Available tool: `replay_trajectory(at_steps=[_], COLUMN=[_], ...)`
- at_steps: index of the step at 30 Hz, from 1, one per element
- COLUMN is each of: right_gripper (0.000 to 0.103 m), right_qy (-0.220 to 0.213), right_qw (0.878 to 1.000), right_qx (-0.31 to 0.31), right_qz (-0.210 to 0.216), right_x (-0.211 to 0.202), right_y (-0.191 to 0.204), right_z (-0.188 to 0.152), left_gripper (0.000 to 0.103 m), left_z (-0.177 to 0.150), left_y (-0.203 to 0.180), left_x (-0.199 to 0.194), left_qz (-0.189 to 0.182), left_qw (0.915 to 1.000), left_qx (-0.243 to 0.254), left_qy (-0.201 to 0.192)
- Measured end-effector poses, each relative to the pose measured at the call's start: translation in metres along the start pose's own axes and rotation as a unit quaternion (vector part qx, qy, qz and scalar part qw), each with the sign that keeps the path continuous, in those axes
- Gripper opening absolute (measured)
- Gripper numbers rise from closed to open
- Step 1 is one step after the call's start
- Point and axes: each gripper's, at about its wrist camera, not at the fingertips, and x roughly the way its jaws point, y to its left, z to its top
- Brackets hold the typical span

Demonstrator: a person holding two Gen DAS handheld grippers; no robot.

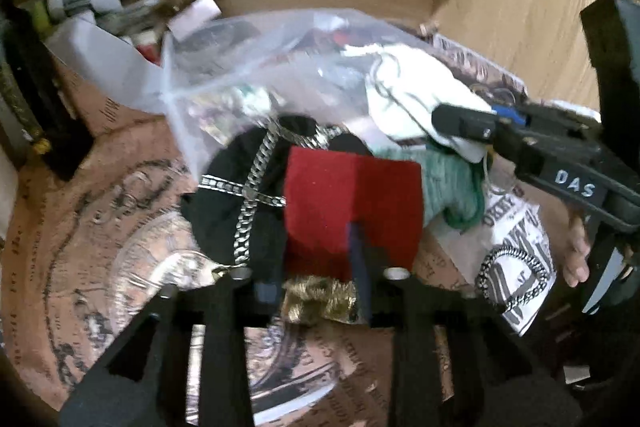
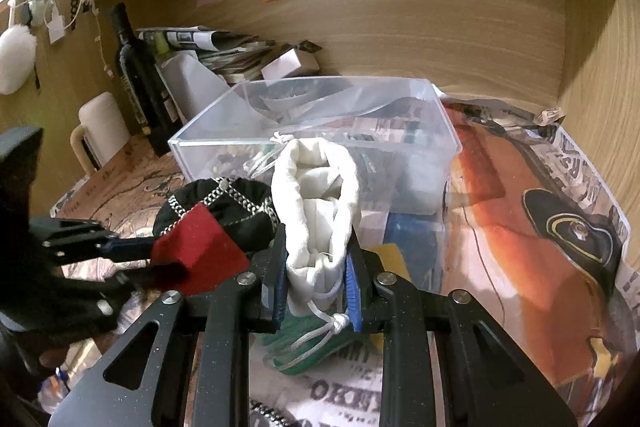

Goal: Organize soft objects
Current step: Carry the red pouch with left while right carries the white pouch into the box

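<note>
The right gripper (image 2: 316, 283) is clamping a white drawstring pouch (image 2: 316, 195) between nearly closed fingers; the pouch is running lengthwise away from the fingers, its open mouth pointing toward the clear plastic box (image 2: 436, 107) just ahead. The left gripper (image 1: 320, 269) is pinching a folded red felt piece (image 1: 352, 207), its fold ridge pointing forward, above a black cap with silver chains (image 1: 236, 203). Only the left view is showing the clear plastic bag (image 1: 248, 67); only the right view is showing the dark bottle (image 2: 138, 75) and white mug (image 2: 100, 131).
</note>
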Motion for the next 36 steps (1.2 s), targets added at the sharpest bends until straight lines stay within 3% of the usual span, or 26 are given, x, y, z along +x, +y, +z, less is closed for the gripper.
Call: replay_trajectory(at_steps=[4,6,8,14,20,24,28,36], right_gripper=[0.022,0.022,0.022,0.022,0.022,0.022,0.022,0.022], right_qy=[0.001,0.000,-0.002,-0.006,-0.009,-0.014,-0.024,-0.050], right_qw=[1.000,1.000,1.000,1.000,1.000,1.000,1.000,0.999], right_qx=[0.000,0.003,0.007,0.012,0.013,0.015,0.018,0.013], right_qz=[-0.001,-0.001,-0.002,0.000,-0.003,-0.004,-0.001,-0.002], right_x=[-0.002,-0.003,-0.005,-0.009,-0.015,-0.020,-0.026,-0.040], right_y=[-0.001,-0.002,-0.004,-0.005,-0.003,-0.006,-0.007,-0.004], right_z=[-0.003,-0.003,-0.003,-0.006,-0.009,-0.010,-0.009,-0.002], left_gripper=[0.042,0.060,0.071,0.079,0.078,0.061,0.049,0.045], left_z=[0.001,0.002,0.003,-0.002,-0.001,0.001,0.002,0.014], left_y=[0.002,0.005,0.004,-0.013,-0.015,-0.010,-0.008,-0.010], left_x=[-0.001,-0.006,-0.011,-0.007,0.006,0.005,-0.009,-0.051], left_qz=[-0.011,-0.024,-0.028,-0.024,0.000,0.008,0.010,0.018], left_qw=[0.9999,0.9996,0.9994,0.9996,0.9998,0.9999,0.9999,0.9974], left_qx=[-0.006,-0.017,-0.022,0.003,0.006,-0.005,-0.009,0.004], left_qy=[0.006,0.004,0.000,0.016,0.019,0.011,-0.006,-0.069])
